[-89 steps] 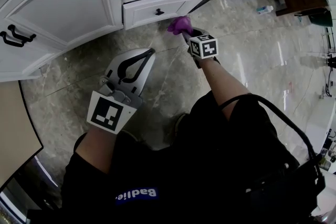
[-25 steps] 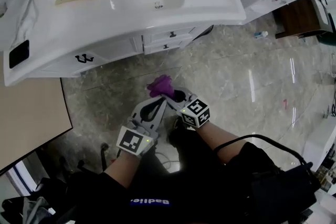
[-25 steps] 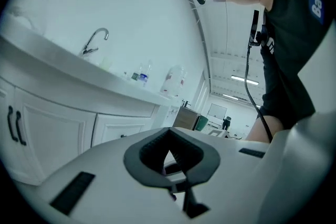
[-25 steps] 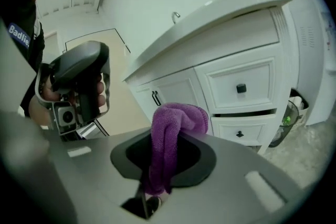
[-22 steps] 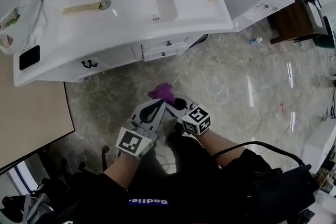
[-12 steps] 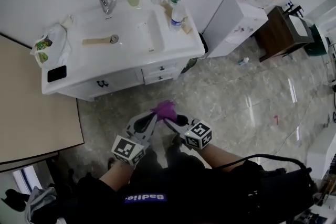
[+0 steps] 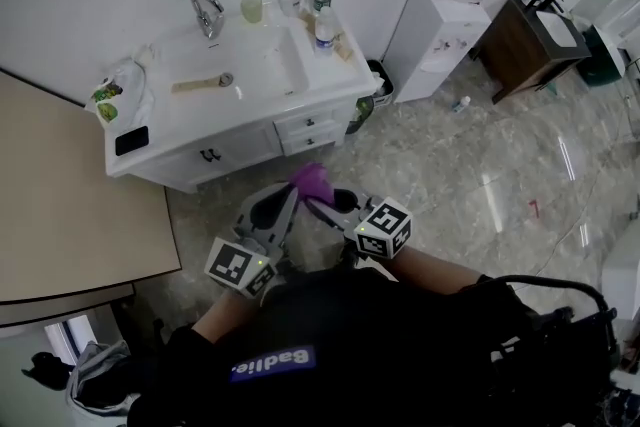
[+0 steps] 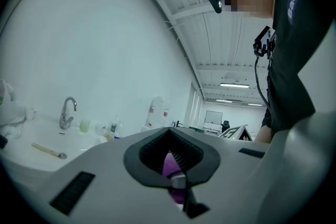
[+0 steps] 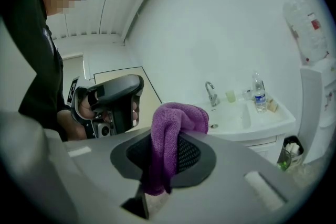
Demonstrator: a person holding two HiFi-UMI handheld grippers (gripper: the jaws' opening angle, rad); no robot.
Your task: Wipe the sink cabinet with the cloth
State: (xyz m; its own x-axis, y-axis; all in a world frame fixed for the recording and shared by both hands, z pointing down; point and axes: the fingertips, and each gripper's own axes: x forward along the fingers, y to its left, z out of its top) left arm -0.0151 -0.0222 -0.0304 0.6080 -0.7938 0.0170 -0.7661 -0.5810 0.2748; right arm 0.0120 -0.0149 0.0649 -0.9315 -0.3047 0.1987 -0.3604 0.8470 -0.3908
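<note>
Cloth (image 9: 169, 136) in right gripper (image 9: 163, 165), litter (image 9: 290, 149) in bin (image 9: 298, 158)

I'm seeing even, bright indoor light; ceiling lamps (image 8: 234, 84) are glowing in the left gripper view, glare is streaking the floor (image 7: 480, 165), and fisheye is bending every edge.

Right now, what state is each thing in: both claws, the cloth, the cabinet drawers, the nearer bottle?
right claw: shut on the purple cloth
left claw: shut
purple cloth: bunched, not touching the cabinet
cabinet drawers: closed
nearer bottle: upright beside the basin
</note>
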